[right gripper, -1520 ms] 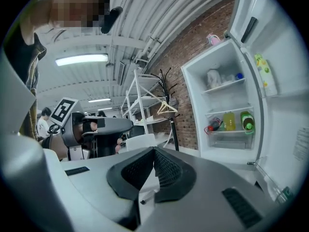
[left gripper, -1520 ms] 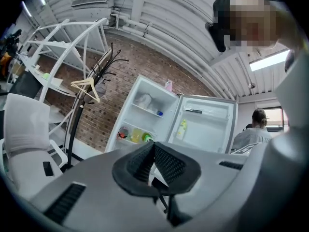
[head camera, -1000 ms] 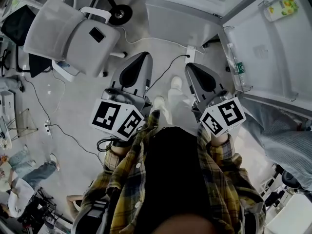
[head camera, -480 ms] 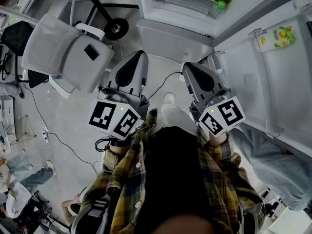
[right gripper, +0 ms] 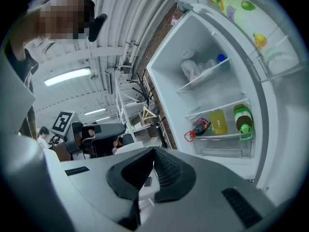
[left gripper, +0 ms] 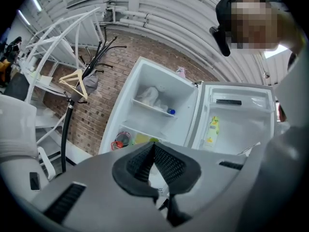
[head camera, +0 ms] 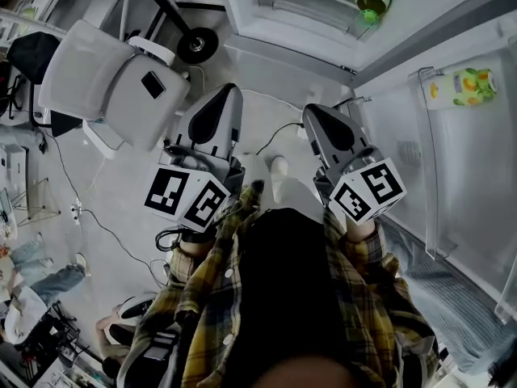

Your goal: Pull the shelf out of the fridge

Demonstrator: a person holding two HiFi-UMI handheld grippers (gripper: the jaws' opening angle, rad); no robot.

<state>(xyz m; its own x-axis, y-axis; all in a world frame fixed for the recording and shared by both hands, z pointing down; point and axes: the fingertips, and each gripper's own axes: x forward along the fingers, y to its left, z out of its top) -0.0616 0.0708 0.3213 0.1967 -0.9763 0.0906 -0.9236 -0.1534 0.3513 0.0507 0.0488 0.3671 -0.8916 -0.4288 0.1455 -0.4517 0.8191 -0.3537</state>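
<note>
Grey floor (head camera: 271, 115) lies bare between the open fridge (head camera: 283, 51), its shelves (right gripper: 215, 109) inside, and the left gripper (head camera: 229, 94) and right gripper (head camera: 313, 113), both clamped together empty, with a chair (head camera: 105, 71) left and the door (head camera: 460, 152) right.

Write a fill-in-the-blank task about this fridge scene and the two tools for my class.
The fridge stands ____.
The left tool and the right tool both have jaws that are ____.
The green bottle is on the fridge's ____ shelf.
The fruit carton sits inside the fridge's ____.
Missing words: open; shut; bottom; door.
</note>
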